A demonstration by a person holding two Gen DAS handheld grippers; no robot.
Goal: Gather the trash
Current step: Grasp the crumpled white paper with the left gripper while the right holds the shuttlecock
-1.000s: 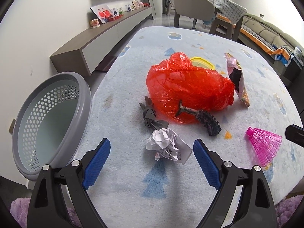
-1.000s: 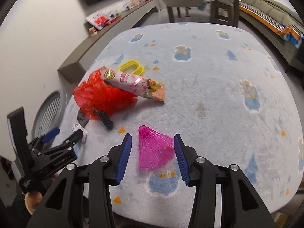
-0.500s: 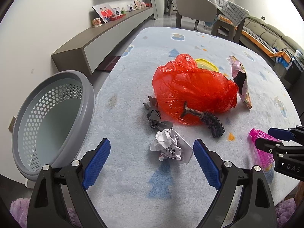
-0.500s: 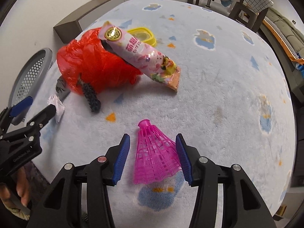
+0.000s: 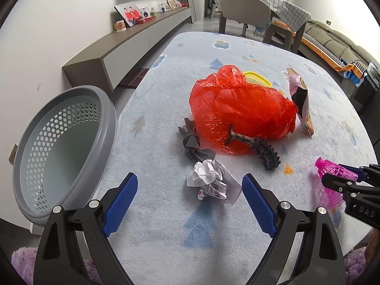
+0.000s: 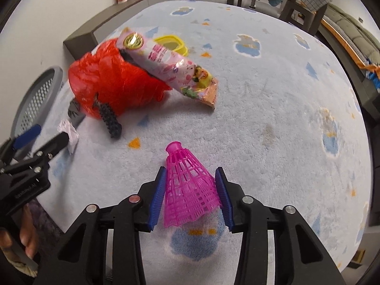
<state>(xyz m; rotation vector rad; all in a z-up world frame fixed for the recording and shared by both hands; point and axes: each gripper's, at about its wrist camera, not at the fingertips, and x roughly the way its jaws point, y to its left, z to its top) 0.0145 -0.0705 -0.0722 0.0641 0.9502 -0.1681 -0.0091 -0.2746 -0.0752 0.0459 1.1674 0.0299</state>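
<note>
Right wrist view: the pink shuttlecock (image 6: pixel 188 185), a cone of open plastic mesh with a small round cap, lies on the fluffy rug (image 6: pixel 273 123) between the right gripper (image 6: pixel 190 194) pads. The jaws have just been closing and now stand narrow; the blue ribbed pads touch or nearly touch its skirt. That springy lattice may buckle or squirt forward out of the jaws if squeezed near its wide rim. Ahead of the wide-open left gripper (image 5: pixel 190 199) lies crumpled paper (image 5: pixel 211 181); left of those jaws stands the perforated grey basket (image 5: pixel 104 109).
</note>
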